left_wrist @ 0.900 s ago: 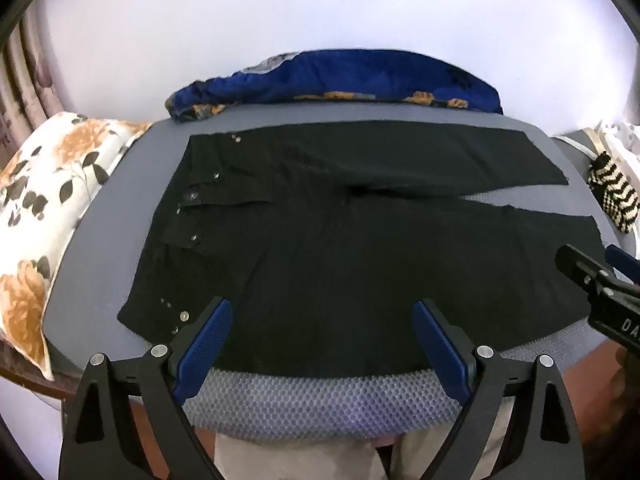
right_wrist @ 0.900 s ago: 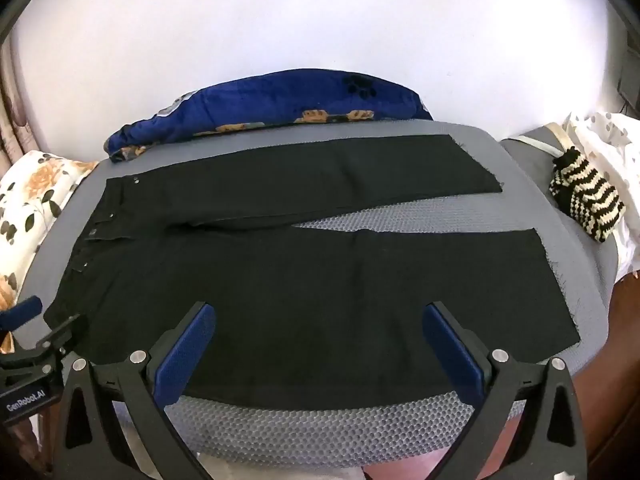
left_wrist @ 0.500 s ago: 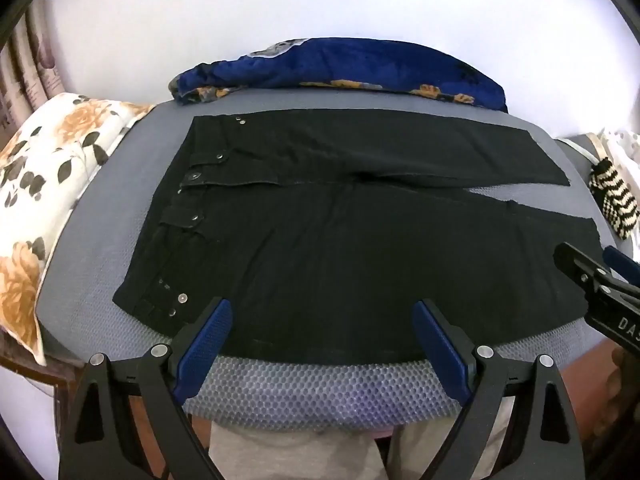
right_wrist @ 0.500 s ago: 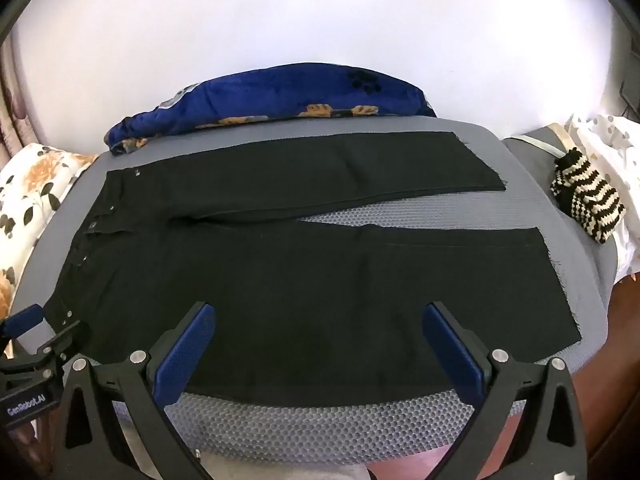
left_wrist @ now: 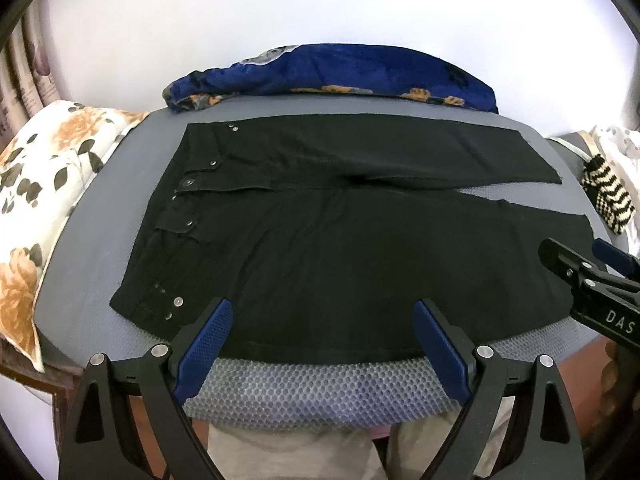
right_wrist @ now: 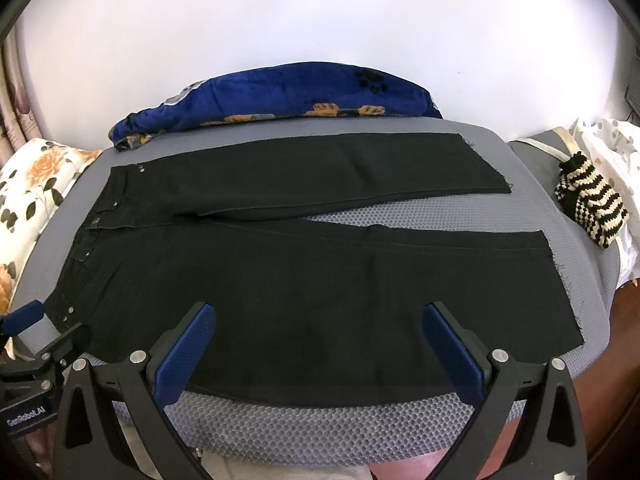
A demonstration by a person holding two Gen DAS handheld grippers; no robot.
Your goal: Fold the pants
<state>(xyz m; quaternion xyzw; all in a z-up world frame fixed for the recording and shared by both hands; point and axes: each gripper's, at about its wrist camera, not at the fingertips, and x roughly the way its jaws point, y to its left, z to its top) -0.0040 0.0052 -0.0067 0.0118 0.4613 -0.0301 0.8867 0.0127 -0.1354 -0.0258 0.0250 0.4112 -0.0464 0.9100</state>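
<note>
Both views, approach phase. Compared with the frames just before, the pants (left_wrist: 340, 240) sit slightly lower and nearer in each view, and the pad's front edge takes up less of the foreground; the cloth itself lies unchanged. Judged from this, both grippers are closing in on the near edge, and no fold has begun.

The left gripper (left_wrist: 322, 344) has its blue pads spread wide with nothing between them, poised above the near hem line, just right of the waistband corner with its rivets. The right gripper (right_wrist: 320, 348) is likewise spread and empty, poised above the near edge of the closer leg, with the frayed cuff off to its right.

The pants lie ahead of both grippers, flat on the grey mesh pad (right_wrist: 320, 428), waistband to the left, cuffs to the right. The two legs part in a narrow V, showing mesh between them toward the cuffs. The fabric is black, smooth, with faint creases near the crotch; buttons and an open fly flap show at the waist.

Beyond the far leg lies a blue blanket (left_wrist: 332, 72); a floral pillow (left_wrist: 48, 184) sits far left, a striped knit item (right_wrist: 592, 200) far right.
</note>
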